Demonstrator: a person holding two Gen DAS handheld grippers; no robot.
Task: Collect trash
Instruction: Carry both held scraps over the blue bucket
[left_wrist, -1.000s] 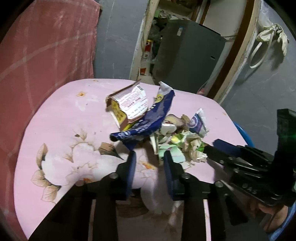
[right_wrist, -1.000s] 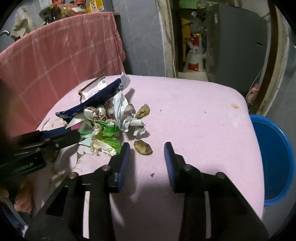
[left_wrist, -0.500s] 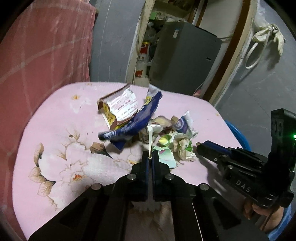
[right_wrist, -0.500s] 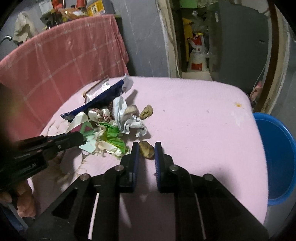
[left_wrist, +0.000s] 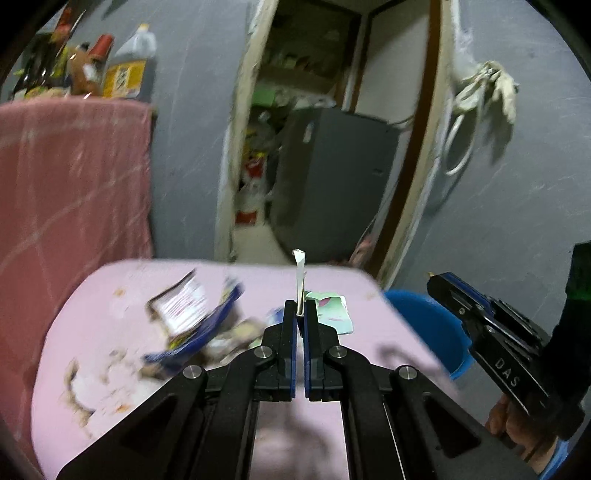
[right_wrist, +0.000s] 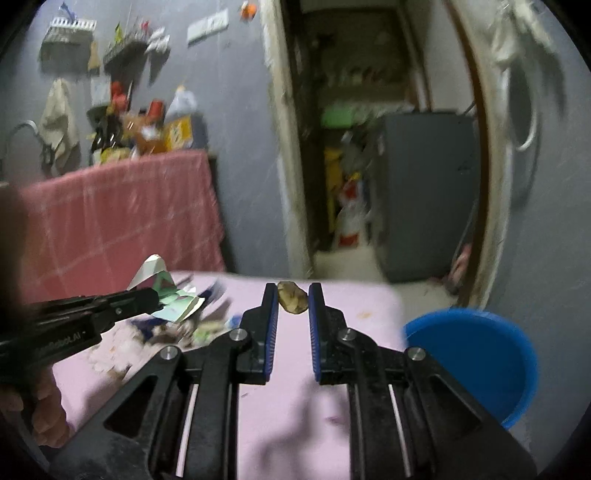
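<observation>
Left tongs (left_wrist: 300, 314) are nearly closed on a thin white-and-green paper wrapper (left_wrist: 300, 275), which stands edge-on above the tips; its green printed face (right_wrist: 173, 301) shows only in the right wrist view. Right tongs (right_wrist: 291, 301) are narrow, clamped on a small brown crumpled scrap (right_wrist: 291, 302) held at the fingertips, above the pink worktop (right_wrist: 288, 413).

The remaining trash pile (left_wrist: 199, 325) lies on the worktop at left centre — a blue wrapper (left_wrist: 218, 317) and a printed carton (left_wrist: 181, 304) can be made out, but motion blur smears the rest and individual pieces cannot be told apart. A blue basin (right_wrist: 476, 358) sits beside the worktop's right edge; its far side is cut off by the fisheye rim and its contents are not visible. Background shelves and the doorway are blurred. The floral print on the worktop (left_wrist: 96, 384) is indistinct.
</observation>
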